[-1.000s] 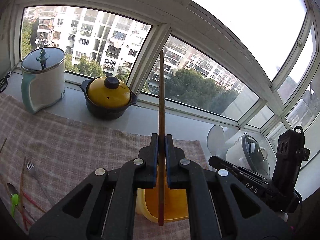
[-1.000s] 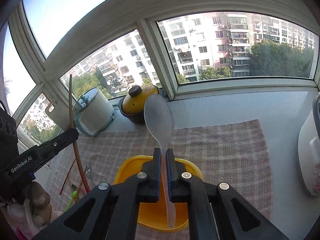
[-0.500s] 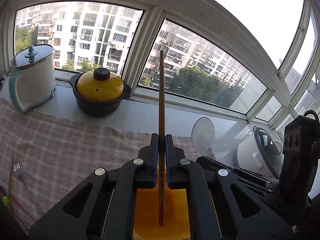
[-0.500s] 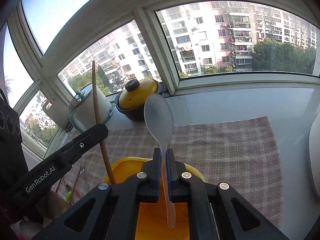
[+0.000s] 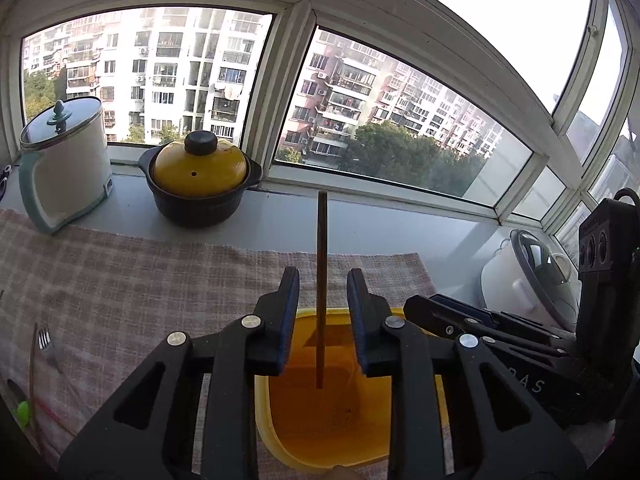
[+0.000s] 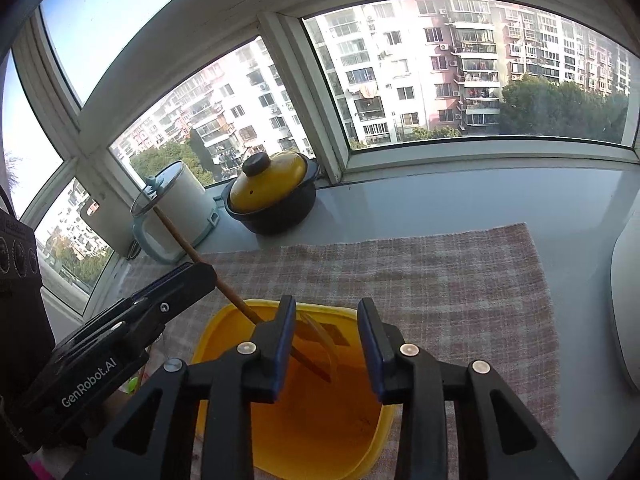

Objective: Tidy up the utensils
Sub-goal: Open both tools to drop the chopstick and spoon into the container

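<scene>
A yellow container (image 5: pixel 276 420) stands on the checked cloth (image 5: pixel 140 280), under both grippers. My left gripper (image 5: pixel 323 272) is over it with its jaws opening. A brown chopstick (image 5: pixel 321 240) stands between the pads without touching either, its lower end inside the container. My right gripper (image 6: pixel 326 300) is also over the yellow container (image 6: pixel 224 320), jaws opening and nothing pressed between them. A translucent spoon (image 6: pixel 326 346) lies tilted inside the container beside the chopstick (image 6: pixel 192 252). Each gripper shows in the other's view: the left gripper (image 6: pixel 188 280) and the right gripper (image 5: pixel 440 312).
A black pot with a yellow lid (image 5: pixel 200 180) and a white pot with a glass lid (image 5: pixel 64 168) stand on the sill by the window. A white rice cooker (image 5: pixel 532 280) is at the right. A fork (image 5: pixel 44 340) and other utensils lie on the cloth's left.
Both grippers' jaws have parted. The chopstick has slid down into the yellow container. The spoon has dropped from the right gripper's jaws into the container.
</scene>
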`<state>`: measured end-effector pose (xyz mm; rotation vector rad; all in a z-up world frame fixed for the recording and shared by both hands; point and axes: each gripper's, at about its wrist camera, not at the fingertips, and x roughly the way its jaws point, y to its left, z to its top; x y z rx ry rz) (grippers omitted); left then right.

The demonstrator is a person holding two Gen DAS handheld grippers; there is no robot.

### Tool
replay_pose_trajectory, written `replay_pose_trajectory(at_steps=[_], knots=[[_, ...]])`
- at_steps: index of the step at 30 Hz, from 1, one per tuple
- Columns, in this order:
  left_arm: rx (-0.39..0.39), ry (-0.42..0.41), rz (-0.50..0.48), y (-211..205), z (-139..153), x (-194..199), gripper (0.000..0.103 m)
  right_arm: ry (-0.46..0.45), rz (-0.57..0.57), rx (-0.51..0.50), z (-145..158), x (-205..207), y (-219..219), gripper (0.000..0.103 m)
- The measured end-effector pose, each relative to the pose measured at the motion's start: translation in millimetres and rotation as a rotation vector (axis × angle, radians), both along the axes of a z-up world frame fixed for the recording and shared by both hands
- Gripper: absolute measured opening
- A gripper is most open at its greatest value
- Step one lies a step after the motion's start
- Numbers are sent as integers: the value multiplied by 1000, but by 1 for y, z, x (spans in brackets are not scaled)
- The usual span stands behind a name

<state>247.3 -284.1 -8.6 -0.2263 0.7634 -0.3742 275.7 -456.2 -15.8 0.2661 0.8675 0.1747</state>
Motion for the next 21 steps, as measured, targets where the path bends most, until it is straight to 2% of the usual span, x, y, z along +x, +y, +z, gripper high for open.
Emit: replay_pose_trajectory(at_steps=[11,17,19,21], knots=[[-4,-6,20,10,8,-14,25,-16,-18,-14,7,-21,-11,34],[-8,-26,59,29,21,-27,25,-26,-6,-3,13,-30,-7,34],[-12,-28,75,40,26,-32,25,-32,7,-9,16,-37,-3,39],[-18,-27,92,53,29,-37,25,-46,17,-21,20,-44,4,50]])
